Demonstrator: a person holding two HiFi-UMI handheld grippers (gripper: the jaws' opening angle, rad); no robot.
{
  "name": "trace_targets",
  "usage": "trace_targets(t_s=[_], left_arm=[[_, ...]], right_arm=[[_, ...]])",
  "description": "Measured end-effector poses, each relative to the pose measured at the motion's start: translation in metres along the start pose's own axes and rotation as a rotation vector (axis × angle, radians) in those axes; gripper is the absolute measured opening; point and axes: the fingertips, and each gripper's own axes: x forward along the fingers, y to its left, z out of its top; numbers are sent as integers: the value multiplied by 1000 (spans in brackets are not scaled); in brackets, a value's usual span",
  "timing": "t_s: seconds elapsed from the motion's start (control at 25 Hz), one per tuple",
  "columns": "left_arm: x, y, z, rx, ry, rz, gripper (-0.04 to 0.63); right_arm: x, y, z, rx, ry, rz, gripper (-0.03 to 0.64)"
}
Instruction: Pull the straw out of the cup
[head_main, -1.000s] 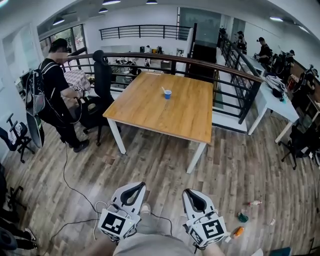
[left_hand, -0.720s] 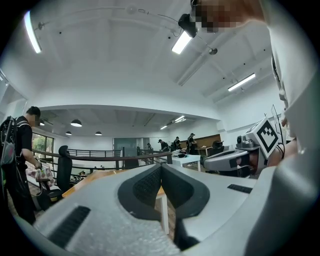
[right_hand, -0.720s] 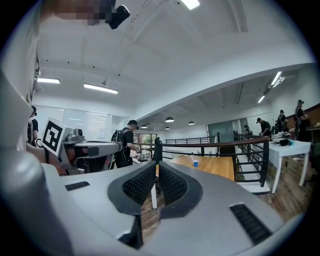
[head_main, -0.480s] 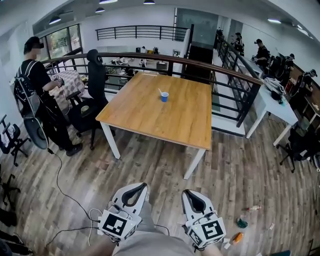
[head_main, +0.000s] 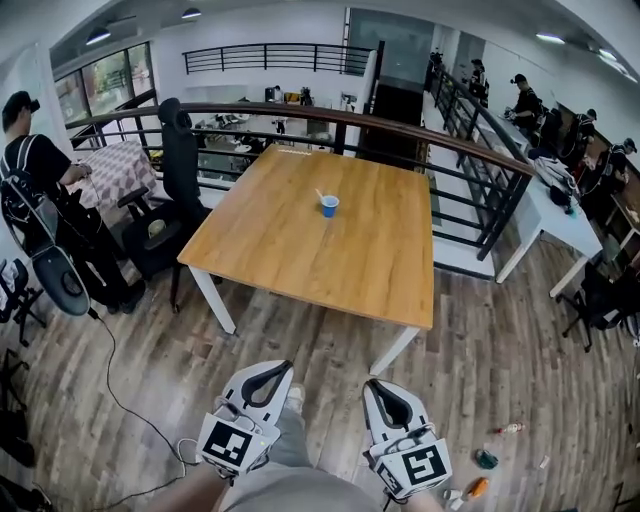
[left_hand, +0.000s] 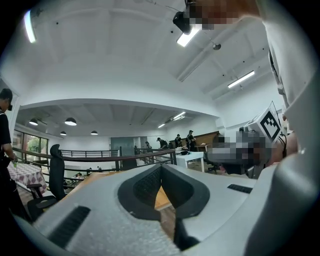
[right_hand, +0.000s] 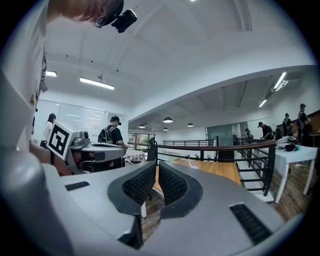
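Observation:
A small blue cup (head_main: 329, 206) with a pale straw (head_main: 321, 196) leaning out of it stands near the middle of the wooden table (head_main: 300, 240), far ahead of me. My left gripper (head_main: 283, 367) and right gripper (head_main: 371, 384) hang side by side above the wooden floor, short of the table's near edge. Both point level toward the table. The left gripper (left_hand: 161, 167) has its fingertips together with nothing between them. So does the right gripper (right_hand: 156, 167), whose ribbed pads nearly touch.
A black office chair (head_main: 175, 170) and a person with a backpack (head_main: 30, 200) are left of the table. A dark railing (head_main: 450, 150) runs behind it, a white desk (head_main: 560, 215) stands to the right. A cable (head_main: 110, 370) and litter (head_main: 487, 458) lie on the floor.
The table and cup have drawn closer and larger in the head view. Both grippers have been carried forward toward the table. The person at the left has slid toward the picture's edge.

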Motion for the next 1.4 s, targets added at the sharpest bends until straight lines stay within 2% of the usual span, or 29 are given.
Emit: trace_targets(t_s=[0.2, 0.36, 0.6, 0.76, 0.88, 1.0, 1.12, 1.28, 1.4], left_arm=[[42, 47, 0, 14, -8, -1, 15], [77, 83, -1, -26, 14, -4, 14], [131, 132, -12, -41, 51, -29, 14], [169, 172, -15, -32, 52, -54, 14], [199, 205, -20, -69, 61, -75, 14], [227, 236, -22, -66, 51, -89, 14], [249, 253, -20, -86, 73, -117, 14], [267, 272, -14, -68, 68, -147, 14], [270, 288, -11, -72, 64, -136, 15]], right_arm=[[56, -26, 6, 14, 22, -4, 31], [102, -47, 8, 15, 49, -5, 31], [171, -79, 3, 34, 67, -23, 31], [223, -98, 9, 35, 77, -35, 31], [262, -113, 15, 36, 78, -47, 31], [298, -126, 19, 38, 75, -54, 31], [327, -137, 25, 37, 72, -67, 31], [356, -145, 35, 43, 73, -86, 31], [372, -141, 37, 38, 91, -77, 31]])
